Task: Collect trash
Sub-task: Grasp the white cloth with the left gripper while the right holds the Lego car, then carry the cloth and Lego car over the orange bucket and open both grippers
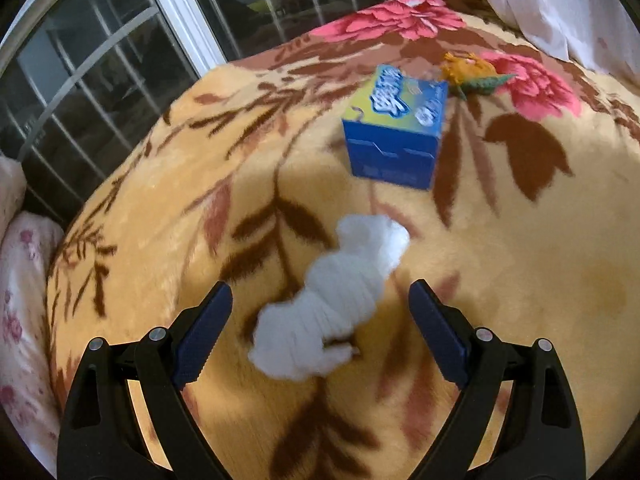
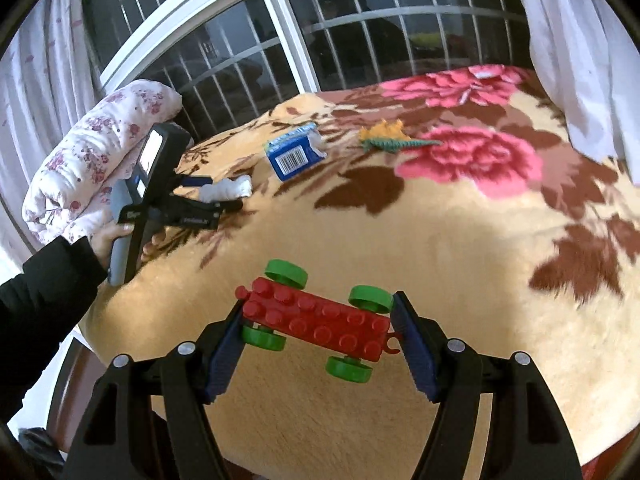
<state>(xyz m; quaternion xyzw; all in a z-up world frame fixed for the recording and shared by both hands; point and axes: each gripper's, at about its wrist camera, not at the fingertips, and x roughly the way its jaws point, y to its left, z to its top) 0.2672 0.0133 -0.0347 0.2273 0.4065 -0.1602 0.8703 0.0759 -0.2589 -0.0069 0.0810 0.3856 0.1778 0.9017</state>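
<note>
A crumpled white tissue (image 1: pixel 348 268) lies on the flowered blanket (image 1: pixel 520 260). My left gripper (image 1: pixel 320 286) is open over it, one finger on each side, and neither pad touches it. The right wrist view shows that same left gripper (image 2: pixel 224 194) low over the tissue (image 2: pixel 232 187), held by a person's hand (image 2: pixel 116 236). My right gripper (image 2: pixel 318 300) is shut on a red brick toy car (image 2: pixel 320 320) with green wheels, gripped end to end between the pads.
A blue tissue box (image 1: pixel 394 128) stands beyond the tissue, with an orange and green toy dinosaur (image 1: pixel 468 70) behind it. A folded floral quilt (image 2: pixel 92 160) lies at the bed's left edge. A barred window (image 2: pixel 360 32) and white curtains (image 2: pixel 580 60) stand behind the bed.
</note>
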